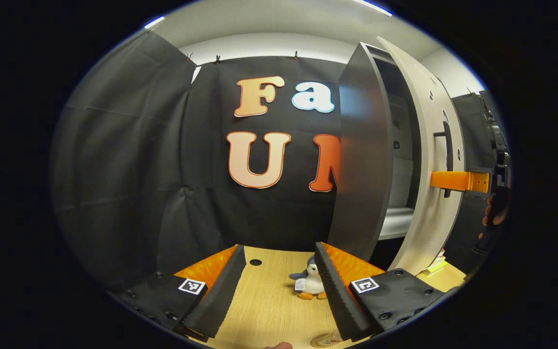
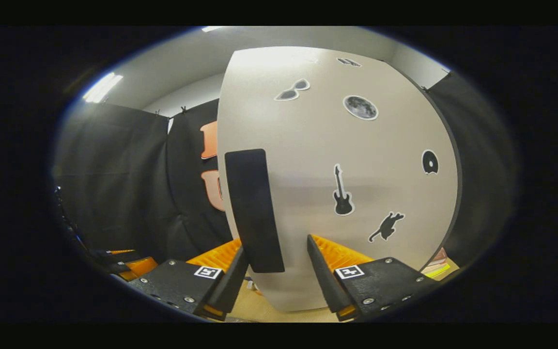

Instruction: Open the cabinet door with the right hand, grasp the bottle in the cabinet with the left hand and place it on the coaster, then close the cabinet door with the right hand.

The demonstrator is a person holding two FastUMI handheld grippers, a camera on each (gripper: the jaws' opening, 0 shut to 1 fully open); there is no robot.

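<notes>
Step 1, door opening: cabinet door [image 2: 337, 184] is seen ajar, its handle [image 2: 254, 211] straddled by the gaping right gripper [image 2: 275, 271]; left gripper [image 1: 279, 286] is held spread, empty; closure on the handle is judged next.

Cabinet door [image 2: 347, 160]: pale grey, black stickers, dark vertical handle [image 2: 254, 208]; stands ajar on dark cabinet [image 1: 364, 160].

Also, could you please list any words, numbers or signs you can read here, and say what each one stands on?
No readable words or numbers on the objects.
Cabinet door: picture stickers only, such as a guitar and a cat; no lettering.
Left gripper and right gripper: square coded markers, not text.
Penguin toy: its tag is too small to read.
</notes>
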